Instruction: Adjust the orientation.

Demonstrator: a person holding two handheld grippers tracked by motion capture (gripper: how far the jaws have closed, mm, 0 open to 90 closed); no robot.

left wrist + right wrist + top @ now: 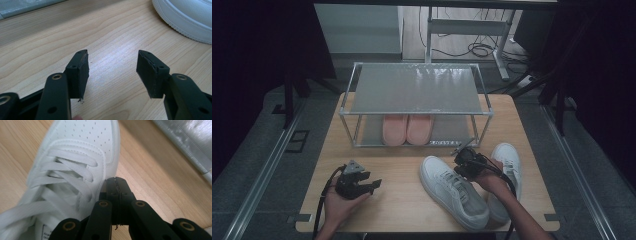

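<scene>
We hold the right gripper (465, 159) with its fingers (115, 185) pressed flat together, nothing visible between them, at the right edge of the left sneaker (452, 190). In the right gripper view the closed fingertips sit just beside the shoe's eyelet row, near the laces (72, 176), with the perforated toe cap beyond them and bare worktop (150, 185) to their right; whether they touch the leather we cannot tell. The right sneaker (508, 172) lies just past that gripper on its far side, partly under our hand, toe towards the rack (417, 89). Our left gripper (362, 182) rests low over the worktop, well apart from the shoes, its fingers (79, 72) spread wide with only wood between them. Ahead and to the right of those open fingers we see the left sneaker's sole edge (182, 22). On the rack's lower shelf, beyond both grippers, a pink pair (407, 129) sits side by side.
</scene>
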